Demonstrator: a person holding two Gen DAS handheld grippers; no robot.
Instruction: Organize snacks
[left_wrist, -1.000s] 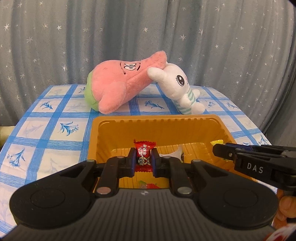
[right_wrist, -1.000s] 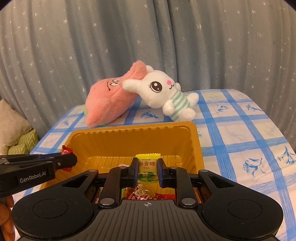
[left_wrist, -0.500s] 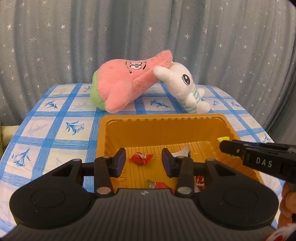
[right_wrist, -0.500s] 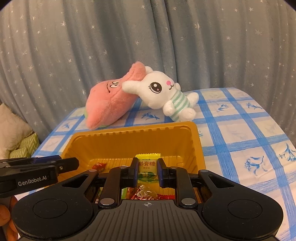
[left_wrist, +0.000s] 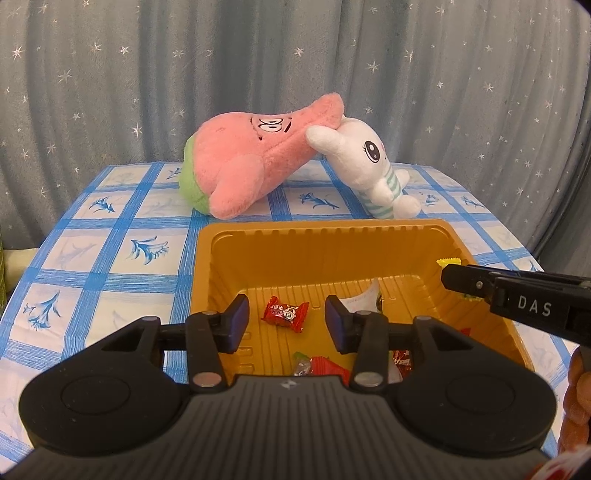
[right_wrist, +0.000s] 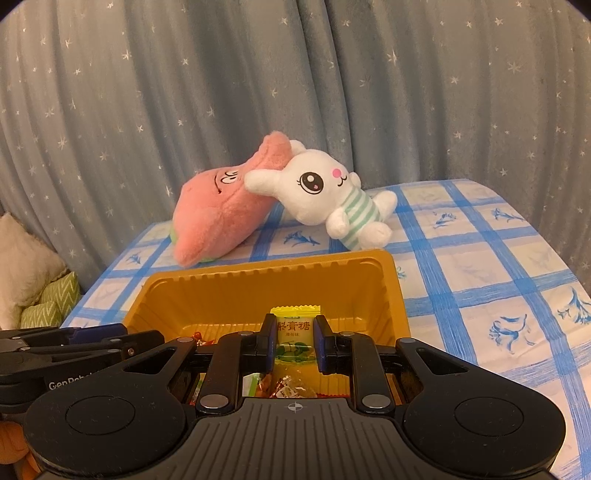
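Observation:
An orange plastic tray (left_wrist: 325, 236) stands on the checked tablecloth and holds several wrapped candies. My left gripper (left_wrist: 286, 319) is open above the tray's near part, with a red candy (left_wrist: 284, 313) lying on the tray floor between its fingers. My right gripper (right_wrist: 294, 338) is shut on a yellow candy packet (right_wrist: 294, 332) and holds it over the tray (right_wrist: 266, 284). Its fingers enter the left wrist view from the right (left_wrist: 476, 282), with the packet's yellow corner (left_wrist: 447, 262) showing. The left gripper's arm (right_wrist: 74, 350) shows at the lower left of the right wrist view.
A pink star plush (left_wrist: 251, 162) and a white rabbit plush (left_wrist: 373, 166) lie on the table behind the tray. A starred grey curtain (left_wrist: 295, 66) hangs behind. Cushions (right_wrist: 33, 280) sit off the table's left side. The blue-checked cloth (right_wrist: 498, 280) spreads right of the tray.
My left gripper opened and let go of the red candy, which dropped onto the tray floor. My right gripper stays shut on the yellow packet, and rose slightly.

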